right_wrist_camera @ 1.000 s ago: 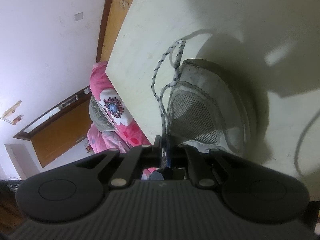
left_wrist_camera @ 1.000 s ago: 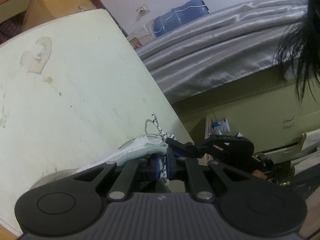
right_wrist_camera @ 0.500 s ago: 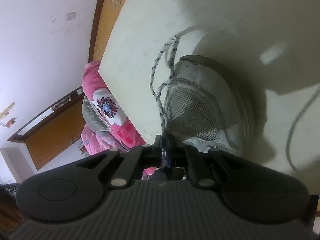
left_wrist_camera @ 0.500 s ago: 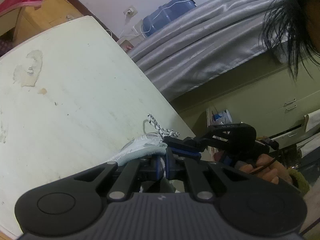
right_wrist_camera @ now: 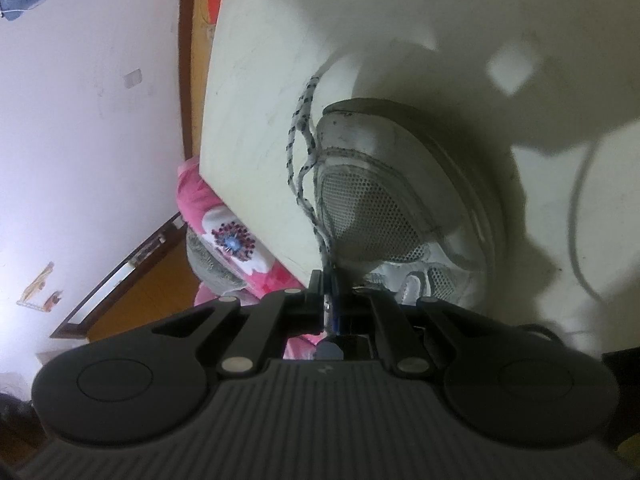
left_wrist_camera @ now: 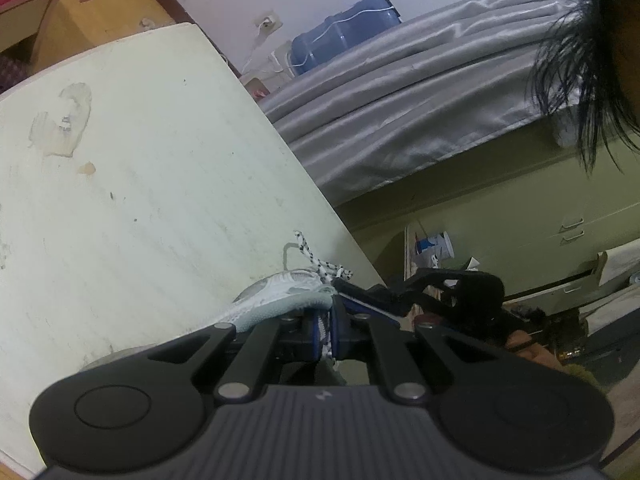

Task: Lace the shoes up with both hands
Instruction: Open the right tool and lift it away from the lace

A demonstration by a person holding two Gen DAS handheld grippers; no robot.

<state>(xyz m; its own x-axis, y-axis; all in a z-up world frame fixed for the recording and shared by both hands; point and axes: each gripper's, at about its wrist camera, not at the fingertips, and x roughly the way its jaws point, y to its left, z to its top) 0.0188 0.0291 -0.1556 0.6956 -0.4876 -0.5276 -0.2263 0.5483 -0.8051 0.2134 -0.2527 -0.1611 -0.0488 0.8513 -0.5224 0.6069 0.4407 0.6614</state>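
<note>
A white mesh sneaker (right_wrist_camera: 400,208) lies on the pale table (right_wrist_camera: 440,20), its toe pointing away in the right wrist view. A white lace with dark flecks (right_wrist_camera: 304,152) loops off its left side and runs down into my right gripper (right_wrist_camera: 330,296), which is shut on it. In the left wrist view only the shoe's edge (left_wrist_camera: 280,296) shows above my left gripper (left_wrist_camera: 326,334), shut on another stretch of the lace (left_wrist_camera: 320,268). The right gripper (left_wrist_camera: 432,292) reaches in from the right, close to the left one.
The shoe sits near the table's edge (left_wrist_camera: 320,200). Beyond it are a bed with grey sheets (left_wrist_camera: 420,92), a blue water jug (left_wrist_camera: 344,36) and green drawers (left_wrist_camera: 560,216). Pink bedding (right_wrist_camera: 224,236) lies past the other edge. A person's dark hair (left_wrist_camera: 592,60) hangs at the upper right.
Both grippers stay shut on the lace. The right view has swung and closed in on the shoe, and the lace loop now lies tighter against it. The left view tilted slightly.
</note>
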